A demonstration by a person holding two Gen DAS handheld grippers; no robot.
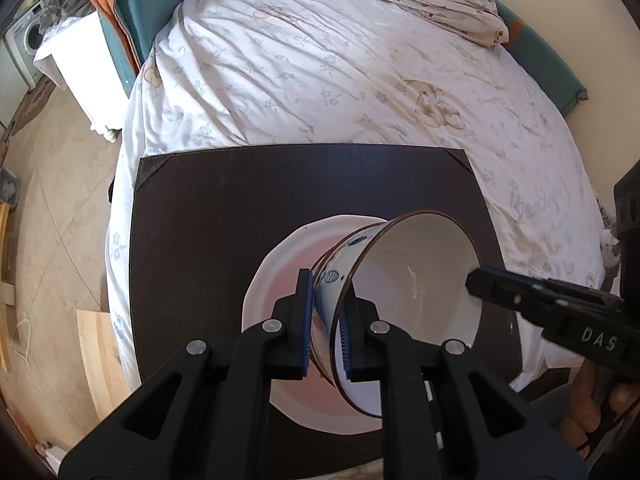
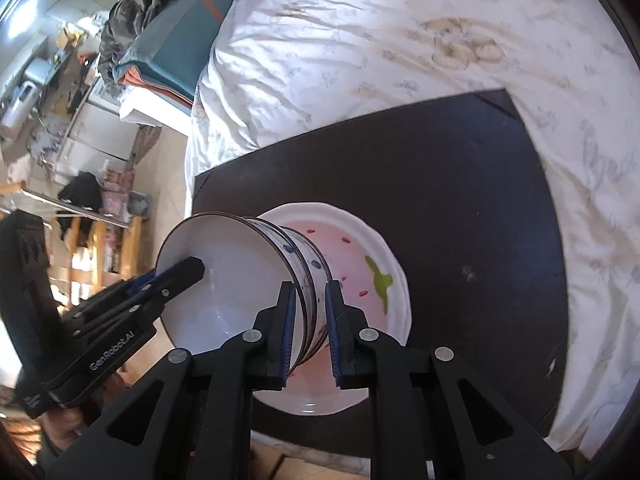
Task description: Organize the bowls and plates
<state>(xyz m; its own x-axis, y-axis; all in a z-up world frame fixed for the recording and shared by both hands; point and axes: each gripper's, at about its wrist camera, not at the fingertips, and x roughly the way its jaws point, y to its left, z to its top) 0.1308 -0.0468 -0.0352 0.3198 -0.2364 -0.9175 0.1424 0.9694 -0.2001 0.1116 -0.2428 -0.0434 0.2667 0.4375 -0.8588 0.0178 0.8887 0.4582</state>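
Left wrist view: left tool [image 1: 325, 324] was clamped on the wall of the bowls [image 1: 412, 276], one pad outside, one inside the rim.
Bowls, left wrist view: a nested stack, white inside, blue spots outside, tipped on its side above the plate [image 1: 272, 280].
Plate, left wrist view: white with a pinkish centre, lying flat on the dark mat [image 1: 240, 200] spread over the bed [image 1: 320, 80].
Right tool, left wrist view: right tool [image 1: 476, 278] came in from the right, its tip at the far rim of the bowls.

Right wrist view: right tool [image 2: 310, 328] was closed on the bowl wall too, its pads straddling the rims of the nested bowls [image 2: 248, 280].
Left tool, right wrist view: left tool [image 2: 192, 270] reached into the open mouth from the left, pinching the opposite edge.
Plate, right wrist view: plate [image 2: 396, 280] showed red flecks and a green mark, partly hidden by the stack.

Step in hand: by my read, both tools were carrying the bowl stack over the plate, ready to set it down there.
Next move: level the stack so its base faces the plate's centre, lower it gently, then release both tools together; a tilted drop could let the bowls roll off the soft bed.
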